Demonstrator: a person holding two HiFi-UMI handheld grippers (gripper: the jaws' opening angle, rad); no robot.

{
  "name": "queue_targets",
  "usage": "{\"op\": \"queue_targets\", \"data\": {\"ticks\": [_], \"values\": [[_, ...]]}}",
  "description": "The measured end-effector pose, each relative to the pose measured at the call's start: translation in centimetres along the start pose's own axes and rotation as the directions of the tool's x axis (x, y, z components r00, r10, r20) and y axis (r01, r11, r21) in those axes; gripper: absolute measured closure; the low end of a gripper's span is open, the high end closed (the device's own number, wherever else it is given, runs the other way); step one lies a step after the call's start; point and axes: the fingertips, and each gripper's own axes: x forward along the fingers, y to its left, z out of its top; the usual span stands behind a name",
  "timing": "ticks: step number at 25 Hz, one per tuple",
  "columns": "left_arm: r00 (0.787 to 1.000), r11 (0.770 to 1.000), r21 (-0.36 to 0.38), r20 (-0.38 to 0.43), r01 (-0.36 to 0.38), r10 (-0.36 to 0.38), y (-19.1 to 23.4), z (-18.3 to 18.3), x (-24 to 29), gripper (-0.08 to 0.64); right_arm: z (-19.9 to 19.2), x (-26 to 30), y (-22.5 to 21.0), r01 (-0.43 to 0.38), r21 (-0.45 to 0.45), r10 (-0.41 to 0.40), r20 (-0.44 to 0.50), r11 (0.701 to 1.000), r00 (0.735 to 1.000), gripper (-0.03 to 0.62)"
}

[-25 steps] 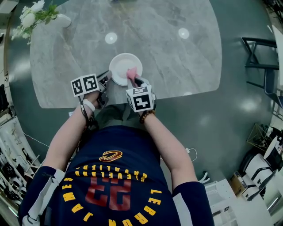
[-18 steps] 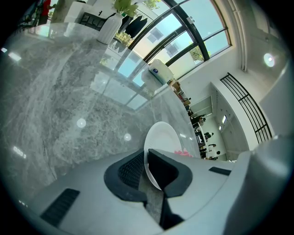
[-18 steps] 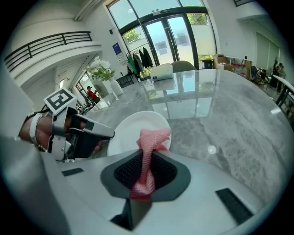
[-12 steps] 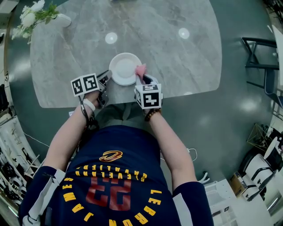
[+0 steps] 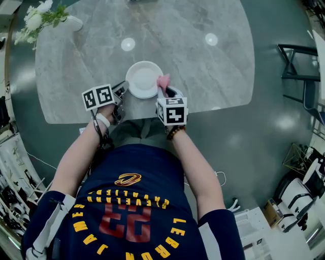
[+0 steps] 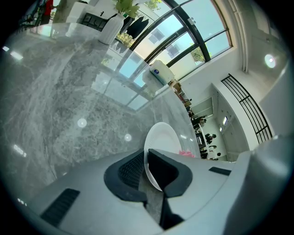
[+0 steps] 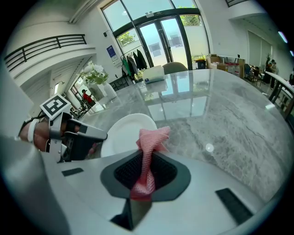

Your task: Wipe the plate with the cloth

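A white plate (image 5: 143,78) lies on the grey marble table (image 5: 203,66) near its front edge. My left gripper (image 5: 122,92) is shut on the plate's near-left rim; in the left gripper view the plate (image 6: 161,146) runs edge-on between the jaws. My right gripper (image 5: 163,91) is shut on a pink cloth (image 5: 163,81), held just off the plate's right edge. In the right gripper view the cloth (image 7: 149,151) sticks up from the jaws, with the plate (image 7: 124,133) behind it on the left and the left gripper (image 7: 76,140) beside that.
A white vase with flowers (image 5: 43,15) stands at the table's far left corner. A black chair frame (image 5: 299,68) is on the floor to the right. Boxes and gear (image 5: 284,203) clutter the floor at lower right.
The right gripper has carried the pink cloth from over the plate's right part to just past its right rim. The left gripper and plate have stayed put.
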Motion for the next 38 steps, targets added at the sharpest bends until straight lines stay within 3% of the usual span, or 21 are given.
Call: {"op": "queue_targets", "data": {"ticks": [6, 15, 19, 25, 28, 32, 38], "values": [[0.990, 0.995, 0.006, 0.096, 0.101, -0.101, -1.9, 0.9, -0.8, 0.515, 2.6, -1.8, 1.0, -0.033, 0.049, 0.026, 0.143, 0.998, 0.989, 0.551], [0.985, 0.998, 0.025, 0.157, 0.065, -0.068, -0.1, 2.6, -4.5, 0.492, 4.4, -3.7, 2.3, -0.055, 0.019, 0.050, 0.189, 0.998, 0.981, 0.552], [0.979, 0.991, 0.114, 0.183, 0.065, -0.085, -2.3, 4.1, -7.4, 0.494, 5.2, -5.7, 1.8, -0.057, 0.026, 0.050, 0.220, 0.998, 0.974, 0.551], [0.959, 0.959, 0.270, 0.240, 0.085, -0.153, -4.9, 6.5, -13.5, 0.494, 6.5, -8.3, 1.6, -0.057, 0.037, 0.045, 0.266, 0.998, 0.963, 0.552], [0.931, 0.951, 0.294, 0.309, 0.100, -0.193, -7.2, 8.7, -17.3, 0.494, 7.9, -10.4, 1.9, -0.052, 0.027, 0.041, 0.313, 0.998, 0.949, 0.552], [0.862, 0.921, 0.364, 0.415, 0.136, -0.292, -13.2, 11.8, -21.7, 0.494, 10.6, -13.1, 3.4, -0.074, -0.003, 0.070, 0.381, 0.997, 0.922, 0.552], [0.779, 0.857, 0.485, 0.464, 0.175, -0.422, -20.5, 13.6, -25.4, 0.494, 15.8, -17.7, 8.7, -0.156, -0.088, 0.179, 0.515, 0.984, 0.838, 0.552]]}}
